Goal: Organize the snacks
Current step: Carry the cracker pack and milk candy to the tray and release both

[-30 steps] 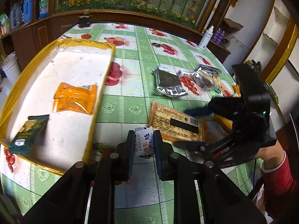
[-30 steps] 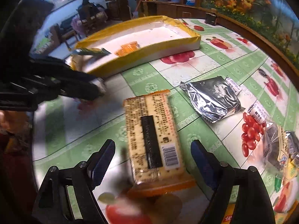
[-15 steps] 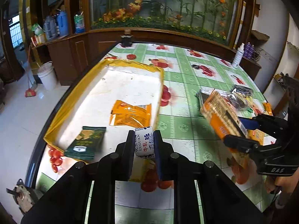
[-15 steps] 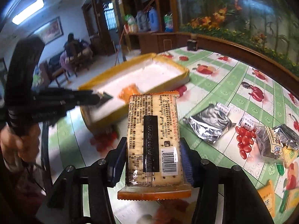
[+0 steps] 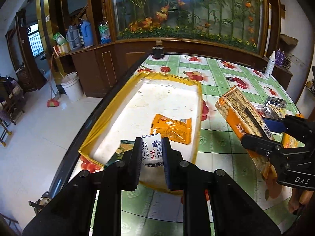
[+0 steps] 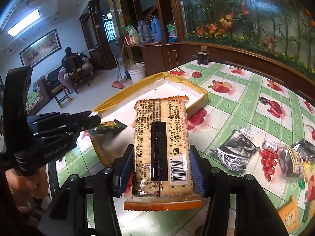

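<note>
My left gripper [image 5: 152,149] is shut on a small white candy packet [image 5: 152,151] with blue and red print, held above the near end of the yellow-rimmed white tray [image 5: 198,86]. The tray holds an orange snack pack [image 5: 171,128] and a dark green packet [image 5: 123,151]. My right gripper [image 6: 160,169] is shut on a long orange cracker pack [image 6: 160,137], held in the air to the right of the tray; it also shows in the left wrist view [image 5: 242,116]. The left gripper shows in the right wrist view [image 6: 94,118].
More snacks lie on the green checked tablecloth [image 6: 246,102]: a silver foil packet [image 6: 236,153], dark seaweed packets [image 6: 291,161] and an orange packet [image 6: 287,218]. A dark jar [image 5: 158,51] and a white bottle [image 5: 269,67] stand at the far table edge. The floor drops off left.
Both grippers have lifted and moved left toward the tray. The right gripper closed on the cracker pack and raised it off the table. The left still holds the candy.
</note>
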Available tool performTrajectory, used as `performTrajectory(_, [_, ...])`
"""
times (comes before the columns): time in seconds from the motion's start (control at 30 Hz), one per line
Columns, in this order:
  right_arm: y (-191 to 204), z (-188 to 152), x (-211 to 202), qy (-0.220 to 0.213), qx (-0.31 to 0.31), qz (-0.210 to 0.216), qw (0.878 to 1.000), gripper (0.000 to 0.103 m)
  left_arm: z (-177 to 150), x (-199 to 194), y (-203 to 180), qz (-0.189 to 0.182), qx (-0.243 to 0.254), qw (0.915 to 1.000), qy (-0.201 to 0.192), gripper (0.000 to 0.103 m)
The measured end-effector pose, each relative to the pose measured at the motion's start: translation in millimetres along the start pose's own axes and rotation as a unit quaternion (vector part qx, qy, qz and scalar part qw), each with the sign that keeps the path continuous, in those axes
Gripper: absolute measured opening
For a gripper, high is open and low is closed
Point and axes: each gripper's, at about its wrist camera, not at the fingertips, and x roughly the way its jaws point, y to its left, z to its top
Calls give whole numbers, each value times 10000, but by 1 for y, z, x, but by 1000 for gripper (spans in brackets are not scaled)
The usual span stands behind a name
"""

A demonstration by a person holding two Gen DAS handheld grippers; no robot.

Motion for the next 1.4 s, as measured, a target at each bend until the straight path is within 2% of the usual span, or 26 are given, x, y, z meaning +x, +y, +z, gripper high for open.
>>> performTrajectory(0.53, [24, 21, 22, 20, -334, -258, 9991, 54, 0, 3, 24, 160, -207, 9997, -22, 17])
performTrajectory(0.83, [32, 30, 44, 135, -570, -756, 9954, 54, 0, 14, 32, 184, -317, 9993, 102, 17])
performTrajectory(1.07, [29, 42, 62, 207, -534, -587, 9966, 54, 6, 30, 41, 246, -372, 9988, 211, 17])
performTrajectory(1.23, [22, 62, 85, 226, -300, -279, 9989, 54, 20, 52, 36, 80, -394, 9986, 337, 17])
performTrajectory(1.4, [12, 82, 119, 293, -37, -115, 9995, 54, 33, 83, 31, 28, -407, 9972, 626, 17])
